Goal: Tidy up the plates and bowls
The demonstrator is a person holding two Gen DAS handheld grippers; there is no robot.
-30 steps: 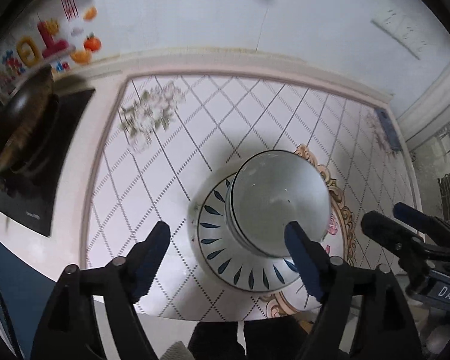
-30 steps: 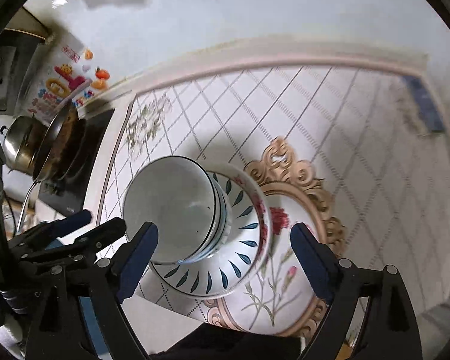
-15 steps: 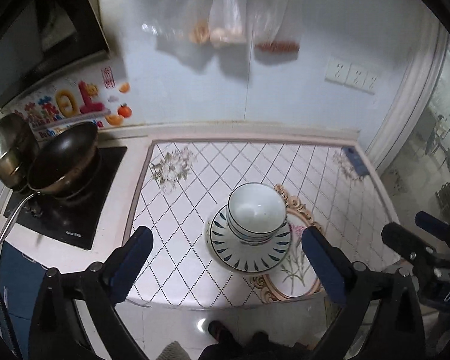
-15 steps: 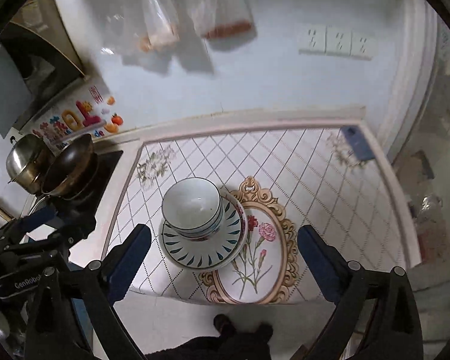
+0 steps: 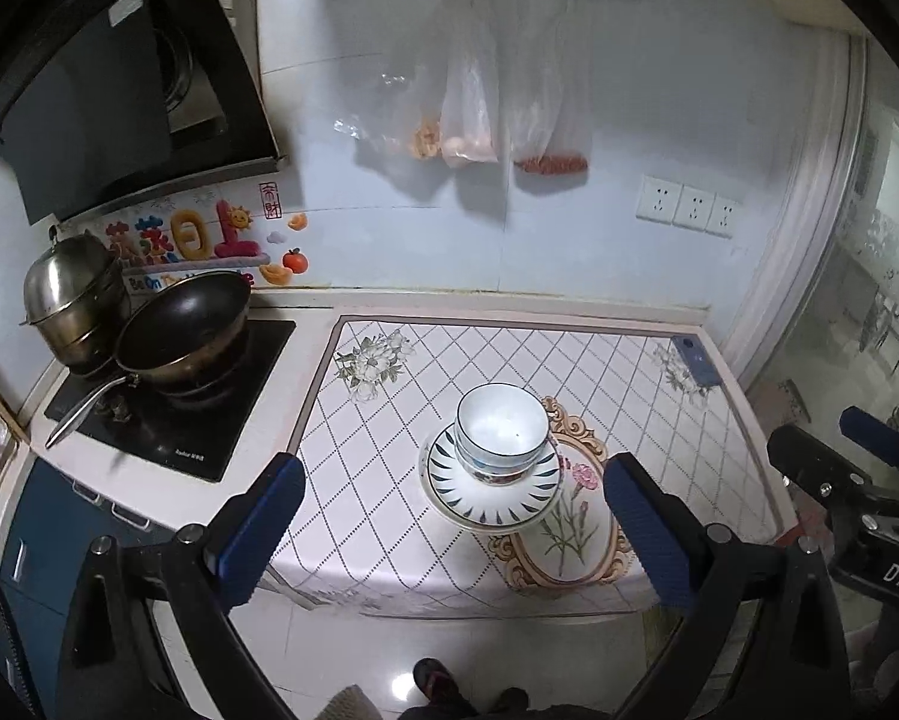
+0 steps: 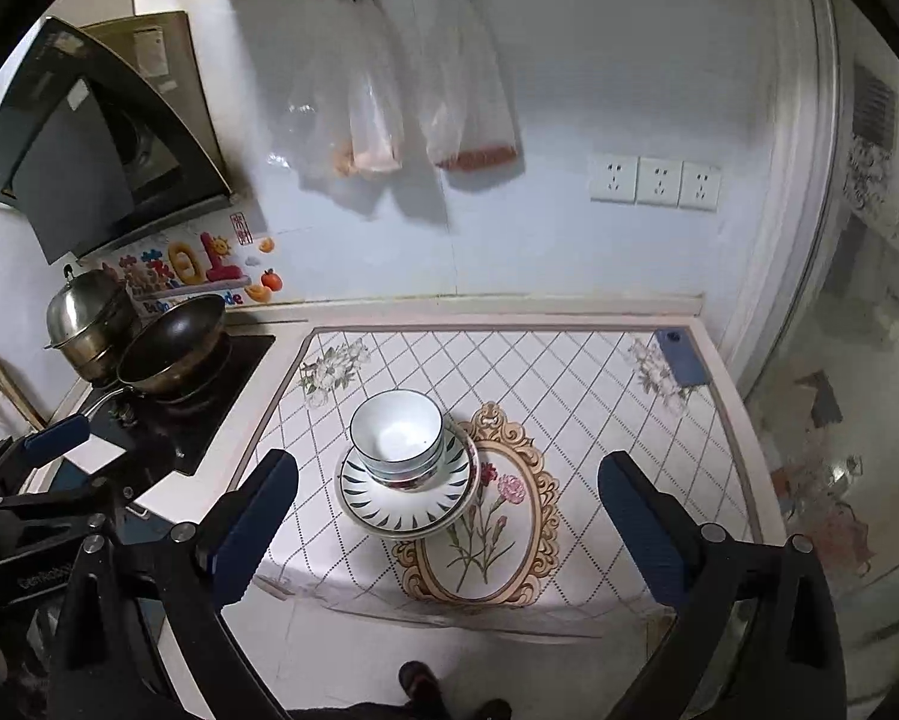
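Patterned counter (image 5: 389, 480): stacked bowls (image 5: 500, 429) well beyond both spread, empty grippers.

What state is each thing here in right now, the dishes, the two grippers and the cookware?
Bowls: nested upright, top one empty, on the plates.
Plates: stacked flat on the counter.
Left gripper: open, holding nothing, above the counter's edge.
Right gripper: open, holding nothing.
Wok: tilted, on the stove.
Steel pot: lid on.
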